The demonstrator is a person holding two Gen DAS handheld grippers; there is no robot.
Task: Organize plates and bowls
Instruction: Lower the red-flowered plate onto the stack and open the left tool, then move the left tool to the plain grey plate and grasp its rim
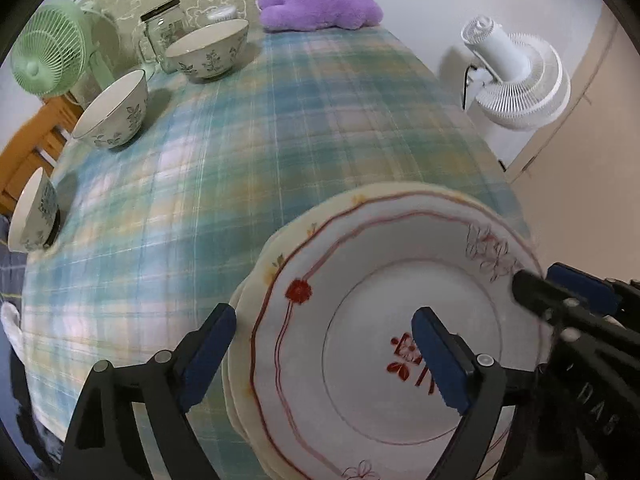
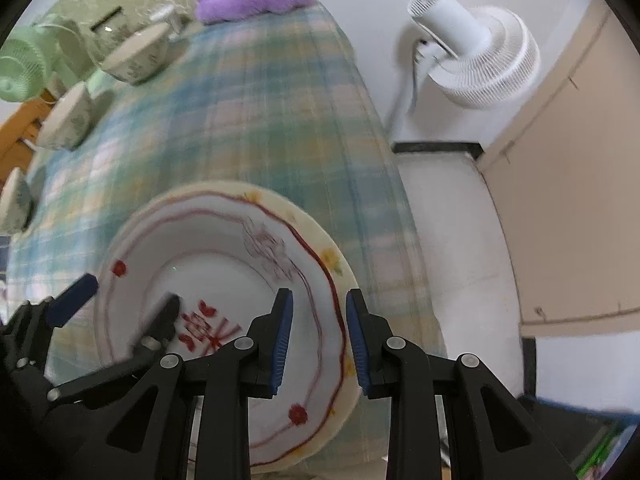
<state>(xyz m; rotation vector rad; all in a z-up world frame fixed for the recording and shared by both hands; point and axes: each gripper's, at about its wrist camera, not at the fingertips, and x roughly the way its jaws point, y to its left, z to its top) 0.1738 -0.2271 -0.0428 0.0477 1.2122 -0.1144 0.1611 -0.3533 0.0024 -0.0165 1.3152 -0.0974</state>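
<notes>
You are holding your left gripper wide open, its fingers straddling the left rim of the top plate without pinching it: one finger is hanging over the plate's middle, the other over the tablecloth just outside the rim. You are holding your right gripper partly open at the opposite rim, one finger inside and one outside, with a gap showing on both sides, so it is gripping nothing. The plate is sitting on a short stack of cream plates right under both grippers. Ahead and to the left, three floral bowls are standing in a row. Beyond them are sitting a glass jar and a green fan, with a purple plush farthest ahead.
</notes>
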